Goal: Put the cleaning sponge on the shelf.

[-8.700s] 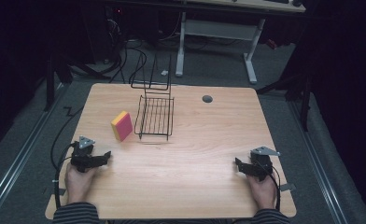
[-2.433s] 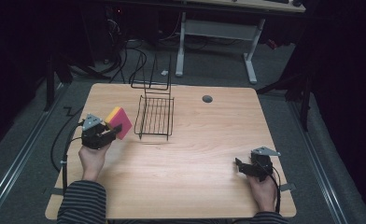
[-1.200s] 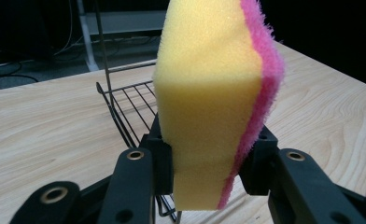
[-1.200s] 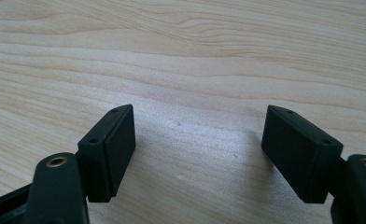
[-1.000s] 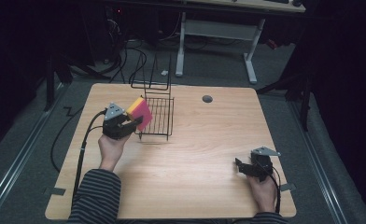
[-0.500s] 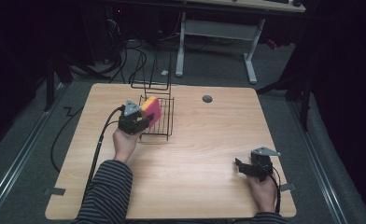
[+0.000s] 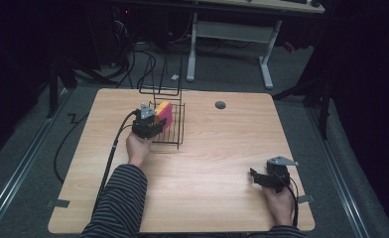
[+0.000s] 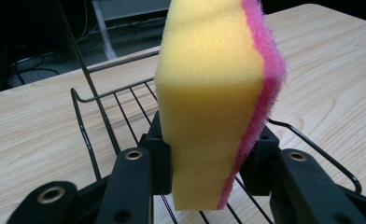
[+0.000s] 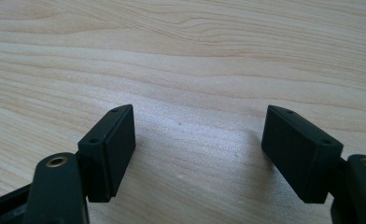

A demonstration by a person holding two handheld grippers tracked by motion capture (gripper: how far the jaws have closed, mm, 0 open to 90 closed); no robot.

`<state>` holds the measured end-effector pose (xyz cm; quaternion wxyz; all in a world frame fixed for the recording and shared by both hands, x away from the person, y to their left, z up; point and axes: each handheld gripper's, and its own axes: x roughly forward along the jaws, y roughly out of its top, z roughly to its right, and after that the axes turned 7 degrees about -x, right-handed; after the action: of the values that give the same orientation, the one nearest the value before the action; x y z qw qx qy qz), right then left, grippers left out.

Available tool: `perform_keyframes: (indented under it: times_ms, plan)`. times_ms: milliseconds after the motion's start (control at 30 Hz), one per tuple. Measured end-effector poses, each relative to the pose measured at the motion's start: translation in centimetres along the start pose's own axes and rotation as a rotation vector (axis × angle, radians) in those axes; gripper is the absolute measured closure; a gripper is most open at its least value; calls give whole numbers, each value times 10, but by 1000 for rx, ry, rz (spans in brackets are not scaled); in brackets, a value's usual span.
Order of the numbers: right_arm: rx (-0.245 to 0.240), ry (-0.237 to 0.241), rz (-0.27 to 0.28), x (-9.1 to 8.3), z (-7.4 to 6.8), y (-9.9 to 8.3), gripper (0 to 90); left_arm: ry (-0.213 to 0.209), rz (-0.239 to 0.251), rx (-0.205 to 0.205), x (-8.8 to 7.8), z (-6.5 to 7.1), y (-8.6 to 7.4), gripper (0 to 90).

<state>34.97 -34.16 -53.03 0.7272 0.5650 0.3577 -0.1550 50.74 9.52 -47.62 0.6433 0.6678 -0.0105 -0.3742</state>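
A yellow sponge with a pink scouring side stands upright between the jaws of my left gripper, which is shut on it. In the high view the left gripper holds the sponge over the left part of a black wire rack on the wooden table. The rack's wires lie just under and behind the sponge in the left gripper view. My right gripper rests low at the table's front right, its jaws wide apart with bare wood between them.
A round grey grommet sits in the table's far edge area. The rack's tall wire back rises at the far side. A cable trails from the left gripper across the table's left part. Dark floor and desk legs lie beyond.
The left gripper has carried the sponge to the right from the table's left part to above the wire rack and lowered it slightly. The right gripper has stayed put.
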Motion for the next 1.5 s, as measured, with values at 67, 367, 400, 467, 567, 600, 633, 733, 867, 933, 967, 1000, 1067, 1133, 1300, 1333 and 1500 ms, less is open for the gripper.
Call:
perform_keyframes:
  times_ms: [67, 367, 400, 467, 567, 600, 633, 733, 867, 933, 967, 1000, 1067, 1133, 1300, 1333, 1500]
  plan:
    - [0, 0, 0, 0, 0, 0, 262, 4, -12, -5, 3, -2, -2, 618]
    - [0, 0, 0, 0, 0, 0, 262, 21, -23, 0, 4, -3, -3, 574]
    - [0, 0, 0, 0, 0, 0, 262, 22, -23, -4, 4, -3, -3, 570]
    - [0, 0, 0, 0, 0, 0, 262, 24, -23, 3, 4, -2, -3, 559]
    - [0, 0, 0, 0, 0, 0, 262, 22, -24, 9, 5, -1, -3, 544]
    - [0, 0, 0, 0, 0, 0, 262, 22, -24, 9, 5, -1, -3, 542]
    - [0, 0, 0, 0, 0, 0, 262, 26, -25, 8, 5, -1, -4, 537]
    - [0, 0, 0, 0, 0, 0, 262, 27, -38, 2, 7, -1, -5, 524]
    - [0, 0, 0, 0, 0, 0, 262, 30, -43, -27, 7, -1, -5, 437]
    - [0, 0, 0, 0, 0, 0, 262, 6, -48, -57, 6, -3, -5, 359]
    - [0, 0, 0, 0, 0, 0, 262, 3, -50, -59, 5, -2, -5, 316]
    - [0, 0, 0, 0, 0, 0, 262, 6, -42, -53, 3, -1, -6, 292]
    - [0, 0, 0, 0, 0, 0, 262, 17, -25, -56, -4, 0, -8, 268]
    - [0, 1, 0, 0, 0, 0, 262, 17, -23, -58, -10, -1, -9, 226]
    - [0, 1, 0, 0, 0, 0, 262, 1, -38, -47, -23, -3, -13, 181]
    - [0, 1, 1, 0, 0, 0, 262, 0, -35, -49, -24, -3, -13, 175]
    - [0, 1, 0, 0, 0, 0, 262, -13, -27, -66, -30, -5, -12, 161]
